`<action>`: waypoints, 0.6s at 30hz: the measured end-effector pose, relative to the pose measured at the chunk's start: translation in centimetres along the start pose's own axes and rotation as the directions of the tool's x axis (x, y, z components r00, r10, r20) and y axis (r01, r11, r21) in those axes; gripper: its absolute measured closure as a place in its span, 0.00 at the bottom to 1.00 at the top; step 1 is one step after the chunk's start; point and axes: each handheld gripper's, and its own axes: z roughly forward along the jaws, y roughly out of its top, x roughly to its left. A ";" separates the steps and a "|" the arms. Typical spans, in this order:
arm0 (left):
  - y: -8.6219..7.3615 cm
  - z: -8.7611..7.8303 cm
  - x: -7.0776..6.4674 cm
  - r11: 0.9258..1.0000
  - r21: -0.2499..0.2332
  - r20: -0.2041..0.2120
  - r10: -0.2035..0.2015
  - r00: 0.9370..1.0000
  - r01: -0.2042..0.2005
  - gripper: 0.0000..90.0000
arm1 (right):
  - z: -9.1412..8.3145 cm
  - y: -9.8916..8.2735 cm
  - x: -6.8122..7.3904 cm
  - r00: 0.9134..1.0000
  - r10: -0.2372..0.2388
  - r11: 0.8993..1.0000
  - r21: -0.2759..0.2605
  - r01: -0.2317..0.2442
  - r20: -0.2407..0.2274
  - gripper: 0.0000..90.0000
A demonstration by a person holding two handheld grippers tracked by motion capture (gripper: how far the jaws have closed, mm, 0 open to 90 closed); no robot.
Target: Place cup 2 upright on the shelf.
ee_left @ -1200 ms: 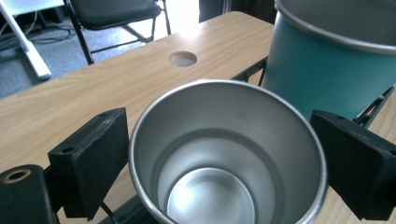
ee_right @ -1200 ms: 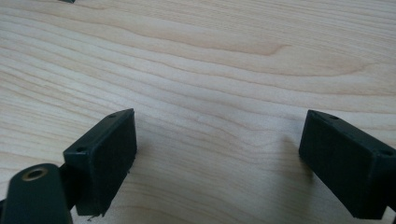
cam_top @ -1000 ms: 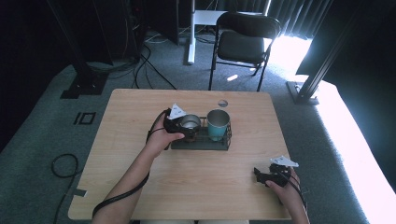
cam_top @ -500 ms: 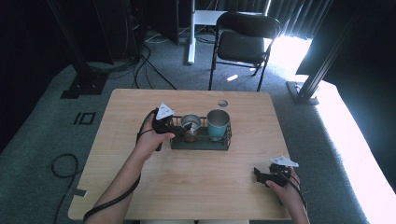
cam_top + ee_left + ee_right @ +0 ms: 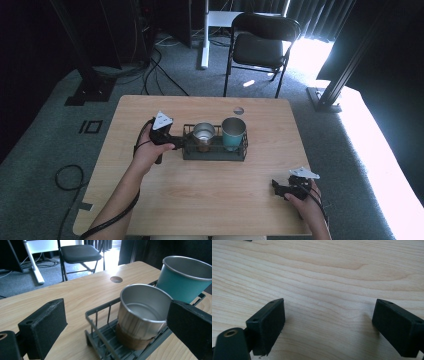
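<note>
— Inspector: Report the table.

— Assistant: A light wooden table with a round grommet hole near its far edge. At centre stands a dark green wire rack. Two cups sit upright in it: a bare steel cup with a brown band at its base toward the left end, and a teal metal cup with a steel rim just beside it on the right. From the left gripper view, both cups appear empty.

— Inspector: Left gripper?

— Assistant: The left gripper is held at the rack's left end, just beside the wire. Its jaws stand wide apart — holding nothing. Its own view has the steel cup between the two black pads, farther off.

— Inspector: Right gripper?

— Assistant: The right gripper rests near the table's front right corner, well apart from the rack. Jaws spread wide over bare wood, gripping nothing.

— Inspector: Surroundings?

— Assistant: A black folding chair stands on grey carpet beyond the table — cables trail across the floor at left.
</note>
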 end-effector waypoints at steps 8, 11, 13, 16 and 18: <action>-0.9 -0.8 1.0 1.000 0.012 -0.033 -0.022 0.999 0.022 0.04 | 0.0 0.0 0.0 1.000 0.000 1.000 0.000 0.000 0.000 0.12; -1.3 -1.1 1.3 0.999 0.016 -0.043 -0.028 0.999 0.029 0.04 | 0.0 0.0 0.0 1.000 0.000 1.000 0.000 0.000 0.000 0.12; -1.7 -1.3 1.6 0.999 0.018 -0.048 -0.037 0.998 0.038 0.04 | 0.0 0.0 0.0 1.000 0.000 1.000 0.000 0.000 0.000 0.12; -2.2 -1.7 2.0 0.999 0.021 -0.053 -0.047 0.997 0.049 0.04 | 0.0 0.0 0.0 1.000 0.000 1.000 0.000 0.000 0.000 0.12; -2.5 -1.9 2.1 0.998 0.025 -0.058 -0.051 0.997 0.052 0.04 | 0.0 0.0 0.0 1.000 0.000 1.000 0.000 0.000 0.000 0.12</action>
